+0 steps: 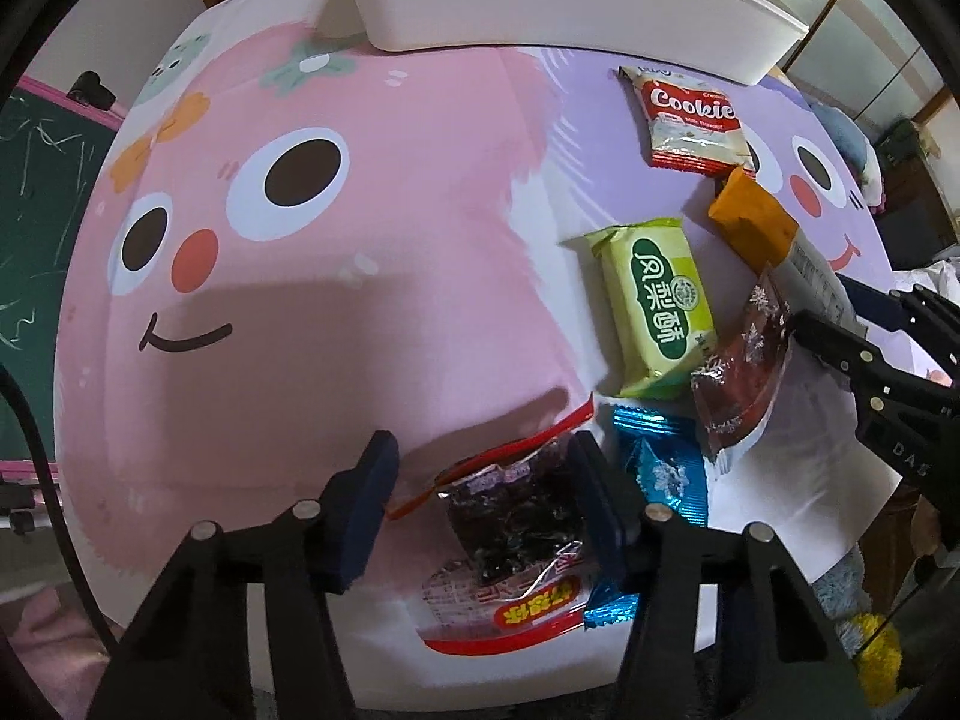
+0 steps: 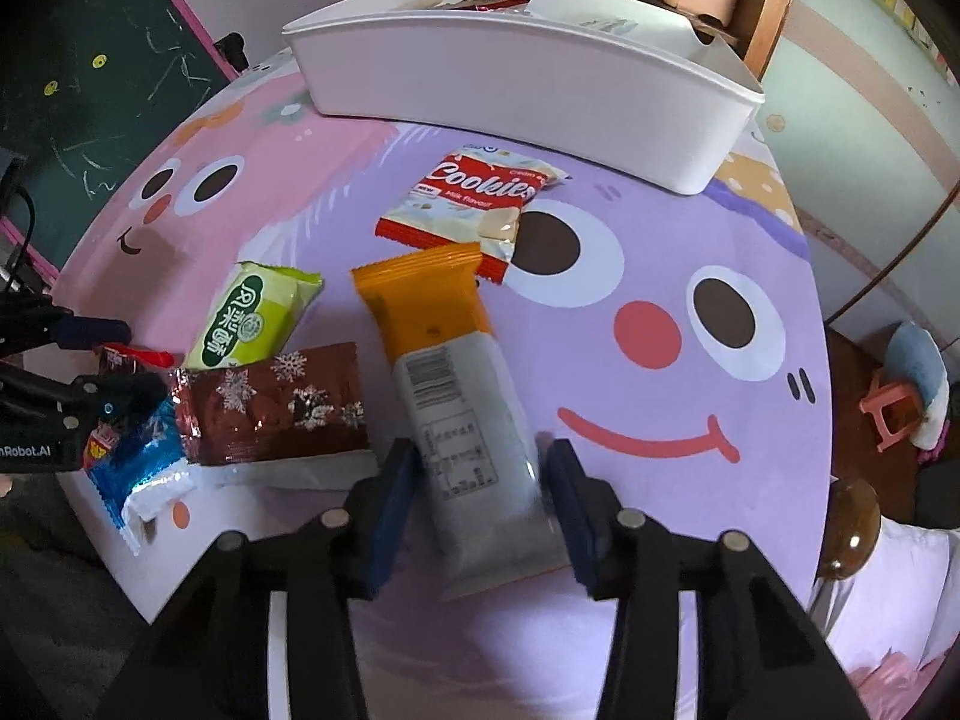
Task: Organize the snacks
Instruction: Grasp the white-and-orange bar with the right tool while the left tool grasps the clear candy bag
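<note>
My left gripper [image 1: 486, 498] points down at the table, shut on a red-edged packet of dark snack [image 1: 516, 510]; its right pad presses the packet's side and the red flap bends up against the left pad. A blue foil packet [image 1: 660, 468] lies just right of it. My right gripper [image 2: 480, 480] is shut on the white lower end of an orange-and-white packet [image 2: 444, 360], one pad on each long side. A brown snowflake packet [image 2: 276, 408], a green packet [image 2: 252, 318] and a red Cookies packet [image 2: 474, 204] lie loose on the cartoon-face cloth.
A white bin [image 2: 522, 96] with several packets inside stands at the table's far edge. A green chalkboard [image 2: 108, 90] leans beyond the left side. The table's near edge runs just under both grippers. A pink stool [image 2: 894, 414] sits on the floor at right.
</note>
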Demonstrator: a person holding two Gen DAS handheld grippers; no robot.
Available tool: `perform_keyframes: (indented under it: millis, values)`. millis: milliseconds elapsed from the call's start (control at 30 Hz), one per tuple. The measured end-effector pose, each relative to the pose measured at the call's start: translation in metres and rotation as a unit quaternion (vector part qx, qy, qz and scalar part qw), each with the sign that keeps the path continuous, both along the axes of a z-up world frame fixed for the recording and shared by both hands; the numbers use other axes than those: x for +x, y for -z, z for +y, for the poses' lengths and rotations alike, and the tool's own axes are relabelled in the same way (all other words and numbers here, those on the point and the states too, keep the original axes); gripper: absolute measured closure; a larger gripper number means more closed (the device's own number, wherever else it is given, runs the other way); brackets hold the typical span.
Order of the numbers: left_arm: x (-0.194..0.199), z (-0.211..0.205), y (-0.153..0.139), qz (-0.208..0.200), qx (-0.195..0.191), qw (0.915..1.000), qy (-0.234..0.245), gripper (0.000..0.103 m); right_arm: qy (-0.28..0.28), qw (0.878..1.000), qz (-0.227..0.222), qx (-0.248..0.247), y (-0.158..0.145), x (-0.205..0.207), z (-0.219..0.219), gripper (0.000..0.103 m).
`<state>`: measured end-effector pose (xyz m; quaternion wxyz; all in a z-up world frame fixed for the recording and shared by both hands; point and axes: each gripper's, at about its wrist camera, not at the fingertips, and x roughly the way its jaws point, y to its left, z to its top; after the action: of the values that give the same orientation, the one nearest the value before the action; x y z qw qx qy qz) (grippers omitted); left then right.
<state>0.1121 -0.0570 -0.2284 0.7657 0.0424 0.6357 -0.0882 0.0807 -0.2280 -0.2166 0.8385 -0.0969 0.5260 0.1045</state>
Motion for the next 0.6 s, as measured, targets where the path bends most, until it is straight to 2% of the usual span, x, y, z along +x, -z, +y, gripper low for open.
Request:
perform_keyframes:
  millis: [33,100,267,600]
  values:
    - [-0.001,-0.002,-0.002,-0.003,-0.003,1.0,0.001,0.075,0.0,1.0,-0.002,0.0,-0.001,-0.001,0.001,0.063]
    - [-0.001,-0.003,-0.008,-0.018,0.008,0.9998,0.003,0.09,0.005,1.0,-0.005,0.005,-0.005,-0.003,0.001,0.069]
    - [0.003,0.0,-0.012,-0.021,-0.002,0.9998,-0.004,0.095,0.017,1.0,-0.016,0.015,-0.016,-0.005,-0.002,0.07]
    - [-0.001,0.05,-0.023,-0.045,-0.052,0.9974,-0.022,0.1,0.01,0.999,-0.04,0.024,-0.037,-0.009,0.005,0.07]
